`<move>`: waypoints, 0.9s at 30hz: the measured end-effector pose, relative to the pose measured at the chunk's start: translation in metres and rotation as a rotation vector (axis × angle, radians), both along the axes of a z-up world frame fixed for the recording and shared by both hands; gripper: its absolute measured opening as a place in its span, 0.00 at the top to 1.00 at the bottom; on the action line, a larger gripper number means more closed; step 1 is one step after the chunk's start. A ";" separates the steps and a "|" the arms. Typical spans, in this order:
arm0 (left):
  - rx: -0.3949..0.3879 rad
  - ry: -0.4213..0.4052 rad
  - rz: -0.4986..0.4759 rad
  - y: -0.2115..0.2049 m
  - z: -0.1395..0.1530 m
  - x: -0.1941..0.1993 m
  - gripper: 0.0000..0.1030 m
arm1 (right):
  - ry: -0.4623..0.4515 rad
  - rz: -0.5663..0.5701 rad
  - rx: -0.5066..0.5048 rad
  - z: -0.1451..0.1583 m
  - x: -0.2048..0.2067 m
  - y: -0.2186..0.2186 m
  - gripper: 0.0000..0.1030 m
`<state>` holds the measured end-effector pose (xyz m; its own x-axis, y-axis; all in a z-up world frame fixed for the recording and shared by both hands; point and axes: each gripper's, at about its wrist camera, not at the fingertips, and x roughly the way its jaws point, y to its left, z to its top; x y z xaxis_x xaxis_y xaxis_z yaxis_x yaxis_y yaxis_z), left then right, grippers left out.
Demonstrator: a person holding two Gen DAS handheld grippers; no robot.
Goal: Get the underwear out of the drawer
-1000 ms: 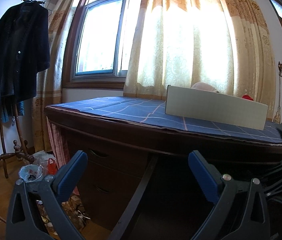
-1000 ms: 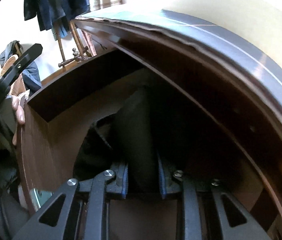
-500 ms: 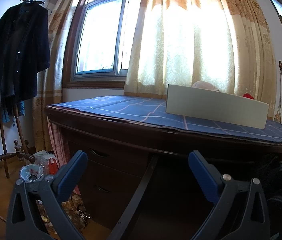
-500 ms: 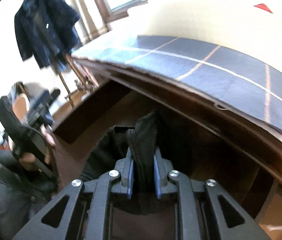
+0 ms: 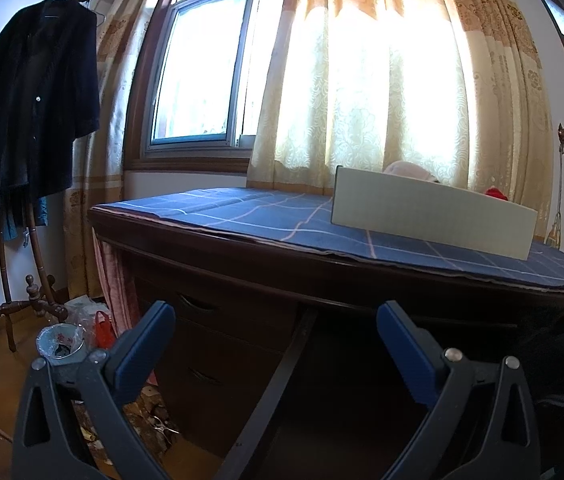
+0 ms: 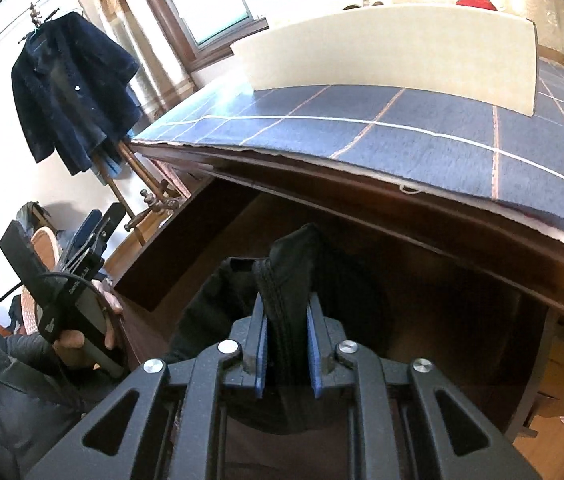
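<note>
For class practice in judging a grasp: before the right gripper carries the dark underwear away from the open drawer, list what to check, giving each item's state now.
1. Right gripper clamps the underwear: ok; its jaws have just been closing on the fabric.
2. Fabric free of the drawer: cannot tell; a trailing part hangs low.
3. Drawer open: ok.
4. Left gripper open, holding nothing: ok.
5. Free tablecloth before the white box: ok.

Box (image 6: 394, 48) on desk (image 6: 422, 208), above open drawer (image 6: 185, 240).
</note>
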<state>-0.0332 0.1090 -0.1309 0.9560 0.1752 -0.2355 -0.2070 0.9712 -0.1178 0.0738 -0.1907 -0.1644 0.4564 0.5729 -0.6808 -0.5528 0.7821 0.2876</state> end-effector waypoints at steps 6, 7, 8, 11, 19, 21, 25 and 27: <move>0.000 0.000 0.001 0.000 0.000 0.001 0.00 | -0.016 -0.021 0.004 0.005 -0.001 -0.002 0.85; -0.001 0.000 0.001 0.000 0.000 0.000 0.00 | -0.017 -0.026 -0.012 0.004 -0.001 -0.002 0.85; -0.001 0.001 0.001 0.000 0.000 0.000 0.00 | -0.008 -0.032 -0.018 0.002 0.001 -0.002 0.85; -0.001 0.002 -0.001 0.000 0.000 0.000 0.00 | 0.043 -0.014 -0.010 -0.006 0.002 -0.003 0.85; 0.003 0.000 0.001 0.000 0.000 0.001 0.00 | 0.062 0.000 0.020 -0.012 -0.010 -0.002 0.93; 0.002 0.000 0.002 0.000 0.000 0.001 0.00 | 0.051 -0.037 0.078 -0.003 -0.015 -0.016 0.93; -0.006 0.001 -0.001 0.001 0.001 0.001 0.00 | 0.047 -0.084 0.088 0.005 -0.024 -0.034 0.93; -0.010 0.001 -0.001 0.001 0.001 0.002 0.00 | 0.137 -0.107 0.114 -0.001 -0.019 -0.042 0.89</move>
<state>-0.0316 0.1102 -0.1303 0.9557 0.1722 -0.2386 -0.2066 0.9701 -0.1277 0.0546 -0.2326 -0.1653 0.4265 0.6027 -0.6744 -0.4177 0.7926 0.4442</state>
